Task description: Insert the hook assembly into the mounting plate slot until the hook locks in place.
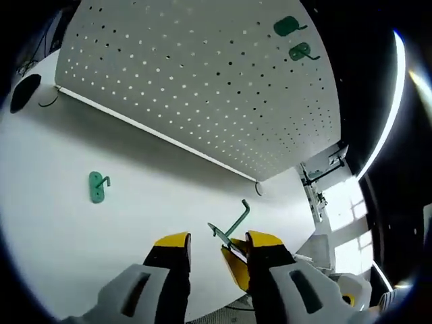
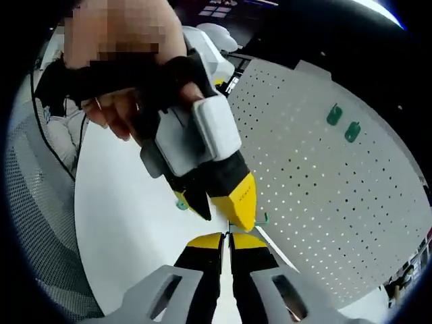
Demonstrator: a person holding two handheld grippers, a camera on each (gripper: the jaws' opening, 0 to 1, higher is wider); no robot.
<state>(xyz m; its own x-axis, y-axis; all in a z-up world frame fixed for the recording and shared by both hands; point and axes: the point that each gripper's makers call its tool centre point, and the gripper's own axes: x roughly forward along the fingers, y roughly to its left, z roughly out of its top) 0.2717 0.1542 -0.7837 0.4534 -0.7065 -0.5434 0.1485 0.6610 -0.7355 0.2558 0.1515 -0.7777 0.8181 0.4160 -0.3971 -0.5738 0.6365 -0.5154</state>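
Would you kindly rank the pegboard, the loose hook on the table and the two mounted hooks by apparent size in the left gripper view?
1. Pegboard, by far.
2. Loose hook on the table.
3. The two mounted hooks and look alike; being farther away, their true rank against the loose one is unsure.

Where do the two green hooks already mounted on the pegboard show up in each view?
Left gripper view: mounted hooks sit at the upper right, near the pegboard's far edge.
Right gripper view: mounted hooks sit right of centre, upper part of the board.
Shared landmark: the white pegboard itself.
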